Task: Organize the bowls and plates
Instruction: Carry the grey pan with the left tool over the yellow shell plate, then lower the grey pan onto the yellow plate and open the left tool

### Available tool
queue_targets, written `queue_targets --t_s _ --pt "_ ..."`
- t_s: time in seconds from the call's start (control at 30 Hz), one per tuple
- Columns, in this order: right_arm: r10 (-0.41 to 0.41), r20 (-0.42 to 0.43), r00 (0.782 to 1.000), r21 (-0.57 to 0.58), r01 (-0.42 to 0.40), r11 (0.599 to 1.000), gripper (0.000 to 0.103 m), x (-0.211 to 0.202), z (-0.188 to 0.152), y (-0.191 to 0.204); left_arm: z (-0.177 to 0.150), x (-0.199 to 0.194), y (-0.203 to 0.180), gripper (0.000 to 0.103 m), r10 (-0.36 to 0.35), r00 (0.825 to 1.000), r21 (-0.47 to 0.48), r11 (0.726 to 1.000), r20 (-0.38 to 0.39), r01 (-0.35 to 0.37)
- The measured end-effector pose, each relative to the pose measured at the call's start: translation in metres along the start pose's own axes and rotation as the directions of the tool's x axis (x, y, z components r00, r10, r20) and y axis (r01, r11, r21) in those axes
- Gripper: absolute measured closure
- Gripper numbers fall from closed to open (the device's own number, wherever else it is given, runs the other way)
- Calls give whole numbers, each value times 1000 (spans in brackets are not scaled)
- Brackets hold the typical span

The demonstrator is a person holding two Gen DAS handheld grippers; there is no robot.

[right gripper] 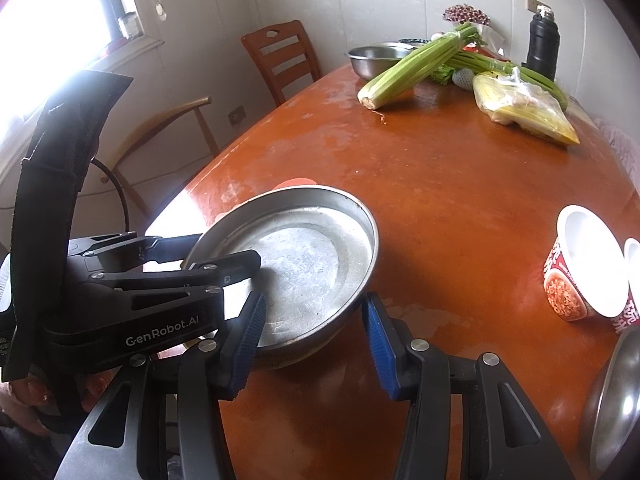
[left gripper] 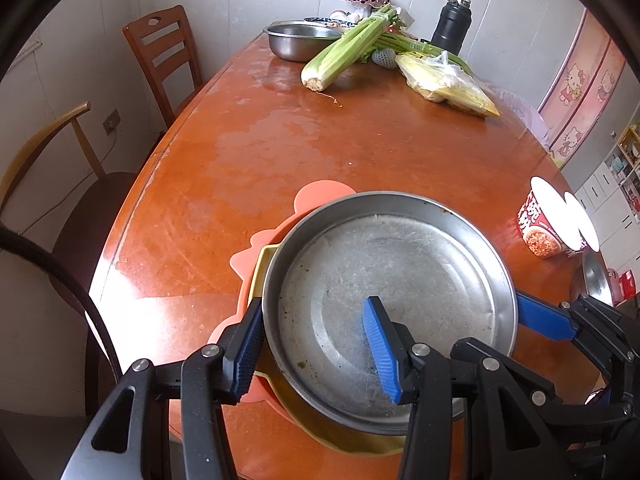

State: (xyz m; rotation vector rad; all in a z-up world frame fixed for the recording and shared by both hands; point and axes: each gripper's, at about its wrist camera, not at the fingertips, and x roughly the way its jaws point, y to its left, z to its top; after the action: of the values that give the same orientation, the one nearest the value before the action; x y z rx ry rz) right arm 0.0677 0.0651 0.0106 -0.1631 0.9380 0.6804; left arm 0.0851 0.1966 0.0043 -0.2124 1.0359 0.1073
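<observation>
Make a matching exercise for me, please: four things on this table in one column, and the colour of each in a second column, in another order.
Things:
1. pan
2. flask
3. celery
4. chair

Colours:
A. green
B. brown wood
C. grey metal
D. black

Pairs: 1-C, 2-D, 3-A, 4-B

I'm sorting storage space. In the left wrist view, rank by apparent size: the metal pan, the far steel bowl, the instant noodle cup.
1. Metal pan, largest, though nearest the camera.
2. Steel bowl.
3. Noodle cup.
The last two look alike; distance makes their order unsure.
</observation>
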Motion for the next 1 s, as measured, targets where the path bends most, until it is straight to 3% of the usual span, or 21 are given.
queue_targets --t_s 0.6,1.0 --pt "-15 -22 1000 -42 14 999 50 12 4 6 2 -16 7 52 -20 1000 -17 1000 23 20" --pt "17 -11 1000 -37 -17 999 50 7 4 2 -2 -26 10 46 -13 1000 -28 999 26 14"
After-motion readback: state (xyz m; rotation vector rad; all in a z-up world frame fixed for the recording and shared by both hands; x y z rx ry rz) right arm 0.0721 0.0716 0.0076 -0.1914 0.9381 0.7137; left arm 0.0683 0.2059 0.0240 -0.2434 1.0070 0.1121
